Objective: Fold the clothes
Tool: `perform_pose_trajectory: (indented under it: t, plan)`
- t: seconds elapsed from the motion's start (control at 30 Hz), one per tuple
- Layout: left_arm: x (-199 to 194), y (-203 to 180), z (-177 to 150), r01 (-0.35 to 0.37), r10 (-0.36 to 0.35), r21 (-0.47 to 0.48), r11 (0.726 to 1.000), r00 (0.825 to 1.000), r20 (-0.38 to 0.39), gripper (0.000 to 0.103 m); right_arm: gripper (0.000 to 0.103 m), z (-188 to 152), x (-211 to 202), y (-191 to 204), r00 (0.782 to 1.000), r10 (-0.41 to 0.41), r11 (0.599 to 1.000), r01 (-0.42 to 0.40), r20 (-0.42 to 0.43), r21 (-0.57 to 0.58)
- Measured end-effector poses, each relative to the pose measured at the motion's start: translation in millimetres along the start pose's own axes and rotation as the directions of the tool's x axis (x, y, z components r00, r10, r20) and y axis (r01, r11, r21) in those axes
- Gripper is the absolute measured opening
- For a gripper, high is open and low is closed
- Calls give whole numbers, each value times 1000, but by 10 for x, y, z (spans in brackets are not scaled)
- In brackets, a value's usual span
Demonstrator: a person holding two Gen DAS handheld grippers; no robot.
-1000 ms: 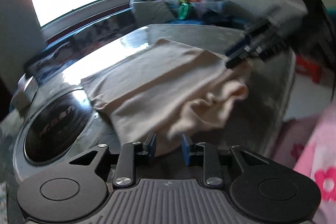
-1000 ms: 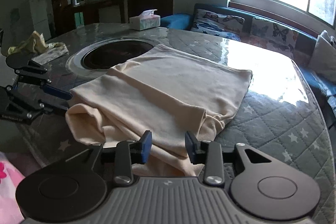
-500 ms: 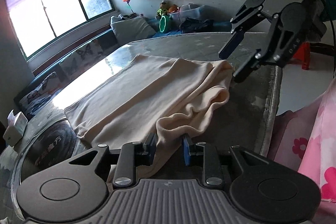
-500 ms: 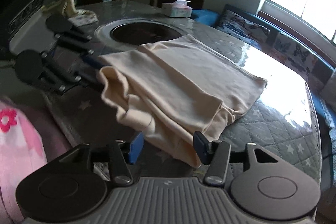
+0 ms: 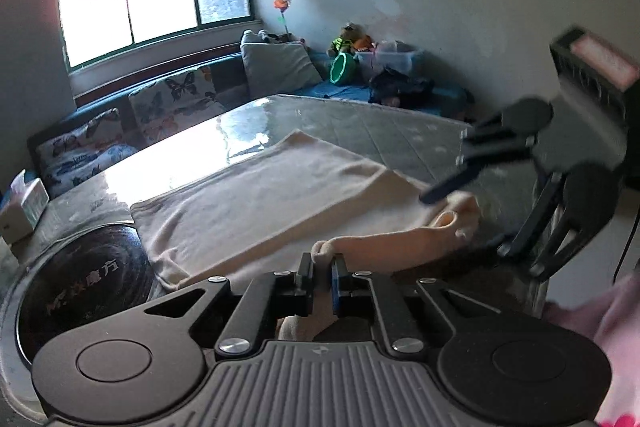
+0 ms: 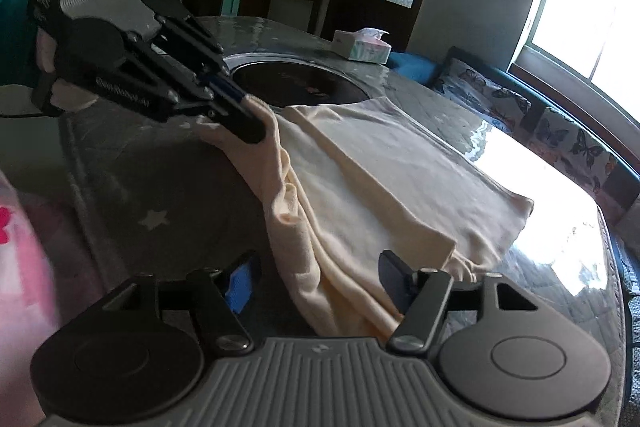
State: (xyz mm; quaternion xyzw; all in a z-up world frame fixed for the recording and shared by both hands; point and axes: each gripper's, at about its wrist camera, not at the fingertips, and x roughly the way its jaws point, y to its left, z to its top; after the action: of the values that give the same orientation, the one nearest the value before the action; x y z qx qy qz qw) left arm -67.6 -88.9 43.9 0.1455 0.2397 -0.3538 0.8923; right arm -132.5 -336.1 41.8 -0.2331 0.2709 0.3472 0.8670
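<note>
pinching hard now, the left gripper (image 5: 321,267) has its pads clamped on a bunched corner of the cream garment (image 5: 276,199). half a second back those pads only straddled the cloth; now that corner is hoisted off the table (image 5: 360,123), which in the right wrist view shows as a ridge of fabric climbing to the tips (image 6: 256,121).

moving across: the garment lies mostly flat on the quilted table top, its far part spread toward the window side, its near edge rumpled into folds beside the dark round inset (image 5: 80,291). a tissue box (image 6: 362,45) sits well behind.

over on the right, the right gripper (image 6: 316,279) has spread wider than it was, jaws well apart, straddling the near hem without closing on it. so one corner is secured and the other is not; likely the second pinch comes before any fold can be carried over.

hard to read: the right gripper is smeared by motion in the left wrist view (image 5: 468,211), so its tips against the cloth are unclear there. how many layers the left one holds is hidden, and the garment's near end runs under the right gripper's body.
</note>
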Motion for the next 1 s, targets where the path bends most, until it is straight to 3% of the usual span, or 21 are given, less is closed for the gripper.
perform_pose_trajectory:
  t: [0.07, 0.2, 0.47, 0.63, 0.9, 0.97, 1.0]
  plan:
    - [-14, 21, 10, 0, 0, -15, 1000, 1000, 2, 9, 34, 14, 60, -49, 1000, 13, 1000, -13, -15, 23]
    - [-15, -1, -54, -3, 3, -6, 1000, 1000, -12, 12, 15, 73, 97, -181, 997, 64, 993, -61, -34, 105]
    - [-156, -102, -257, -48, 49, 31, 998, 999, -18, 26, 12, 267, 45, -466, 991, 130, 959, -121, -15, 258]
    - [-190, -162, -354, -85, 87, 68, 994, 996, -22, 44, 12, 365, 36, -515, 992, 129, 954, -122, -6, 273]
    - [-85, -174, -425, -143, 150, 183, 973, 988, -28, 44, 12, 405, 13, -522, 995, 96, 956, -94, 5, 277]
    - [-60, -131, -448, -141, 151, 198, 970, 988, -37, 36, 12, 383, 6, -498, 997, 83, 959, -82, 8, 270]
    - [-55, -106, -456, -134, 144, 200, 971, 989, -41, 22, 11, 367, -3, -481, 997, 76, 960, -76, 12, 269]
